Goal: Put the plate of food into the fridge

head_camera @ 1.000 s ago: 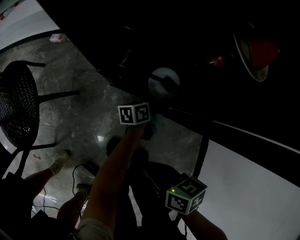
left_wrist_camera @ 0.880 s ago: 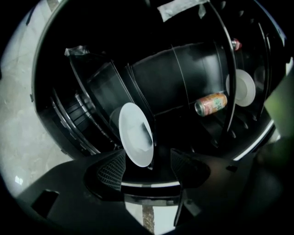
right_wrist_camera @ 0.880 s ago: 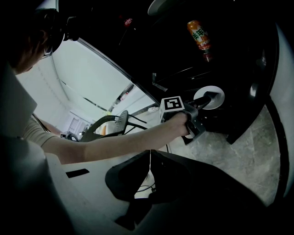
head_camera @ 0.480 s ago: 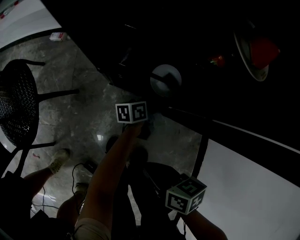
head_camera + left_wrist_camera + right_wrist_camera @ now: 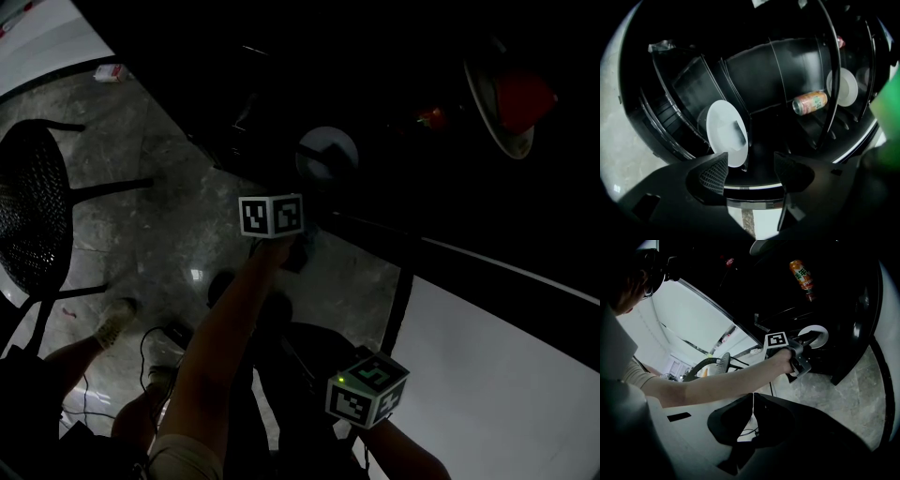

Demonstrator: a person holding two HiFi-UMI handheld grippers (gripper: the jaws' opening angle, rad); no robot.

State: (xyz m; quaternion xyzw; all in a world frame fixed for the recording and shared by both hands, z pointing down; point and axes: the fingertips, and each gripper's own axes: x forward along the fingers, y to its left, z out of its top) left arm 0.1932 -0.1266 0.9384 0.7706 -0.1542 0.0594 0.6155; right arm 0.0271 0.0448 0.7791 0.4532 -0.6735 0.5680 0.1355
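The plate (image 5: 725,133) sits inside the fridge (image 5: 787,75), centre-left, just beyond the left gripper (image 5: 750,165), whose jaws are spread and empty. The right gripper (image 5: 751,404) is pressed together. The plate is probably stiff, slick and breakable: pinch its rim.

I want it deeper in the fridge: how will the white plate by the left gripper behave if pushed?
The white plate looks rigid and glossy, so it would probably slide in one piece rather than bend. It is wide and shallow, so tipping seems unlikely. The open left gripper could slip off its smooth rim.
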